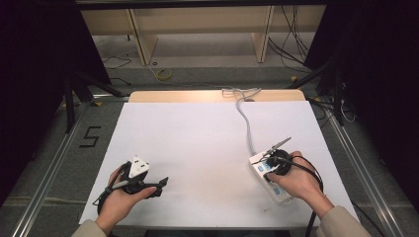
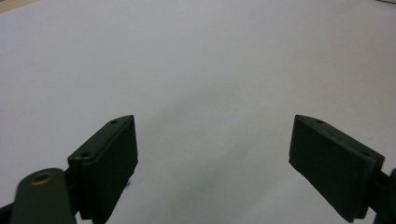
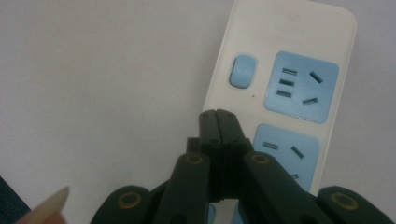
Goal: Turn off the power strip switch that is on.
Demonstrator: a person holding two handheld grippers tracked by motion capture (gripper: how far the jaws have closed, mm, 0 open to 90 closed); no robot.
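A white power strip [image 1: 271,183] with blue sockets lies on the white table [image 1: 197,143] at the front right; its grey cord [image 1: 245,123] runs to the far edge. In the right gripper view the strip [image 3: 285,70] shows a blue switch [image 3: 243,71] and blue sockets [image 3: 301,86]. My right gripper [image 3: 218,113] hovers over the strip's left edge, jaws pressed together with nothing between them. From above, the right gripper [image 1: 267,165] sits over the strip's far end. My left gripper [image 1: 163,182] rests at the front left, and its jaws [image 2: 215,144] stand wide apart over bare white surface.
A wooden edge [image 1: 217,95] borders the table's far side. Metal rails [image 1: 54,163] run along both sides. Cables [image 1: 291,44] and shelving legs stand on the floor beyond the table. A black mark like a "5" [image 1: 90,137] lies on the floor at left.
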